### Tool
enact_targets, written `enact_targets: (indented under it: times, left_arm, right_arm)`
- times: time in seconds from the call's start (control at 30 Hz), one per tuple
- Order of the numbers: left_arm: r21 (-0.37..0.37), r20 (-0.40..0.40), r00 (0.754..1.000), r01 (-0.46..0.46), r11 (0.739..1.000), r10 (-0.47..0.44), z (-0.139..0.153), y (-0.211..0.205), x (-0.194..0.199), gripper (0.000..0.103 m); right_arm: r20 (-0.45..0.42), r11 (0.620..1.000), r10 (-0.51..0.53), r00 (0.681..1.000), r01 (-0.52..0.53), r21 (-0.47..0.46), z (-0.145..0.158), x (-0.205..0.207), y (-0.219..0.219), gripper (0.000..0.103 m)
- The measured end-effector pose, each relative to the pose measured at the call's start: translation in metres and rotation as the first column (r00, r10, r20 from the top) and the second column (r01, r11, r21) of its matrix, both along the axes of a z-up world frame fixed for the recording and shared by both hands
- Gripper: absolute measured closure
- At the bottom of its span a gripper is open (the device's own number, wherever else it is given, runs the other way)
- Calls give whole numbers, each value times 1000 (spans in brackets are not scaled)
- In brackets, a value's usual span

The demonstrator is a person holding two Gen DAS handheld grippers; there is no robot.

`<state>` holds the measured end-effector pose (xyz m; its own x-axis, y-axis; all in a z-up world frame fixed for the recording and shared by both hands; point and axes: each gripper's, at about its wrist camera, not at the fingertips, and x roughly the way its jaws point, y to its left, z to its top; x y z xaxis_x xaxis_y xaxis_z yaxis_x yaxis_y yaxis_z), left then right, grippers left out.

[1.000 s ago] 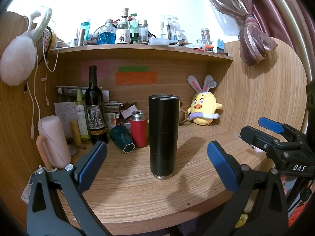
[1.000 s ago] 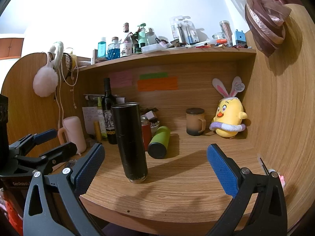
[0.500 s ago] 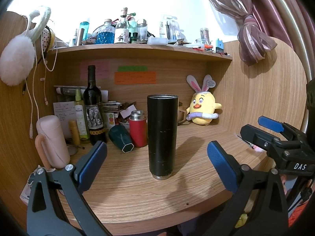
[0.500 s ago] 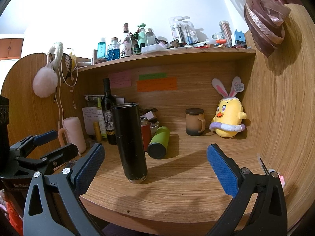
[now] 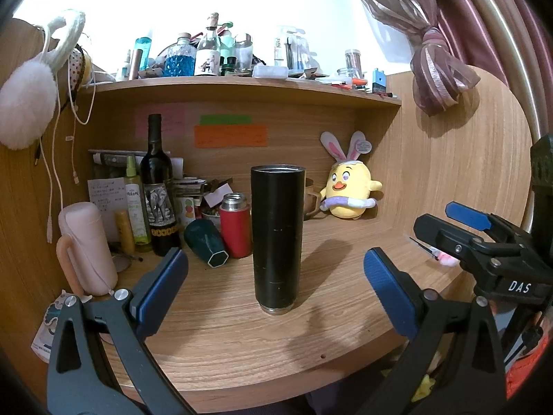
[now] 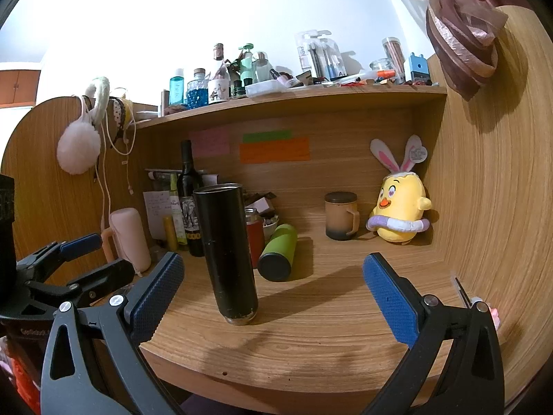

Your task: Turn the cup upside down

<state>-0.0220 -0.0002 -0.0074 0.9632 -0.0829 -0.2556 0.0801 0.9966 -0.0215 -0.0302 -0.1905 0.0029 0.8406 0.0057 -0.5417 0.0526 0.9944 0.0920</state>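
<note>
Barely shifted since a second ago: cup (image 5: 276,238) sits a touch lower in the left wrist view, with both grippers spread just as wide as before.

Left wrist view: stands upright on the wooden desk (image 5: 242,346), dead centre, silver band at the base, rim up. Left gripper (image 5: 274,290) released, blue pads wide apart at 8 and 4 o'clock of the cup, touching nothing. At 10 o'clock of the cup, a red flask (image 5: 235,229) and a dark green tumbler (image 5: 206,247) lying on its side; farther at 10 o'clock, a wine bottle (image 5: 157,186). At 2 o'clock, a yellow chick plush (image 5: 349,195). Right gripper (image 5: 459,228) seen at 3 o'clock, off the desk edge.

Right wrist view: same cup (image 6: 226,252) upright, left of centre, just beside the left-hand pad but apart from it. Right gripper (image 6: 273,290) released, holding nothing. Brown mug (image 6: 340,215) at 1 o'clock of the cup, near the plush (image 6: 401,211). Left gripper (image 6: 74,263) at 9 o'clock, also spread.
</note>
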Motion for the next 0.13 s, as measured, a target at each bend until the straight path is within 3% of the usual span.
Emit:
enact_targets:
  times: [0.13]
  left_arm:
    - [-19,-13,1000,2,1000,-2,-1,2,1,0]
  right_arm:
    - [-1,1000,0,1000,0,1,0,0,0,0]
